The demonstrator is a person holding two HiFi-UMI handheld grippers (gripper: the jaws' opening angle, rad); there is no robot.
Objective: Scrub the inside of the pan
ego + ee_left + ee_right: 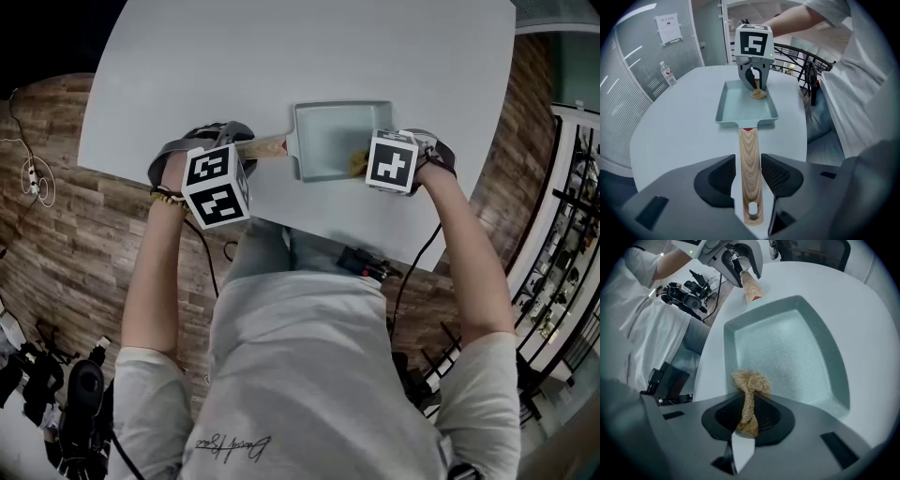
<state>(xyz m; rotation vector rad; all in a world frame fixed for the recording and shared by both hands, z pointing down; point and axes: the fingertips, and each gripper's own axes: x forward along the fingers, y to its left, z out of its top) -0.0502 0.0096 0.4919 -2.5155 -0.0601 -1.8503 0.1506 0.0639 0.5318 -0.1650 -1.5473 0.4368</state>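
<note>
A pale teal rectangular pan (333,141) lies on the white table, its wooden handle (267,147) pointing left. My left gripper (749,165) straddles that handle (751,187); a thin gap shows between the pads and the wood, so its jaws stand open around it. My right gripper (747,414) is shut on a tan fibre scrubber (750,385), whose bunched end rests inside the pan (792,352) at its near right corner. In the left gripper view the scrubber (758,93) touches the pan's far end under the right gripper (757,83).
The white table (281,56) has its front edge close to the person's body. A water bottle (668,74) stands at the table's far left edge. Camera gear (66,394) and cables lie on the wooden floor.
</note>
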